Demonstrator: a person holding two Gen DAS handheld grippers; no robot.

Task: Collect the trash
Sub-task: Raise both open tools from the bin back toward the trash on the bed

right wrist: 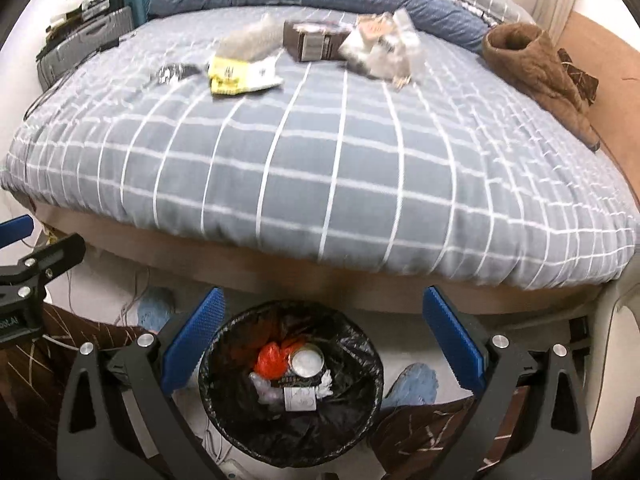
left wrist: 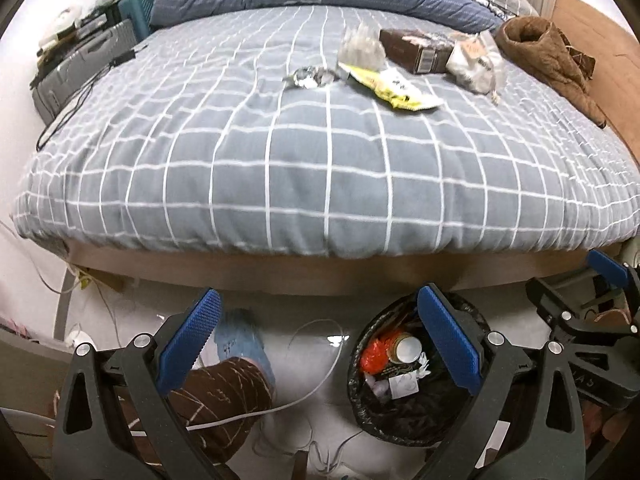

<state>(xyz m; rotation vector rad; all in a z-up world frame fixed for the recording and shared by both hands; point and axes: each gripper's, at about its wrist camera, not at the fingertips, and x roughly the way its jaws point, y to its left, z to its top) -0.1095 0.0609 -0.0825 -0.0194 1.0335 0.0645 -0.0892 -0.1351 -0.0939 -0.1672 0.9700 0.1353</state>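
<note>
Step in hand: by my reading, between pickups; nothing is being carried and both tools hang low at the foot of the bed, over the floor.
Left gripper [left wrist: 318,342]: jaws spread wide, nothing between them; it sits just left of the bin.
Right gripper [right wrist: 324,344]: jaws also spread wide and empty, held directly above the bin.
Trash bin [right wrist: 362,346]: on the floor against the bed's foot, lined with a black bag, already holding an orange wrapper, a can and some crumpled paper.
Trash left to gather: all on the far half of the checked bedspread [right wrist: 320,168], well apart from the bin — a yellow wrapper [right wrist: 242,76], a brown box [right wrist: 316,42], crinkled clear plastic bags [right wrist: 384,50], and a small foil scrap [left wrist: 310,77].
Not trash, I would guess: the brown fleece garment [right wrist: 536,72] at the bed's right edge.
Next move calls for: a long reach forward over the mattress, probably to the yellow wrapper as the nearest piece, jaws closing low on the thin film without pinching the bedspread.
</note>
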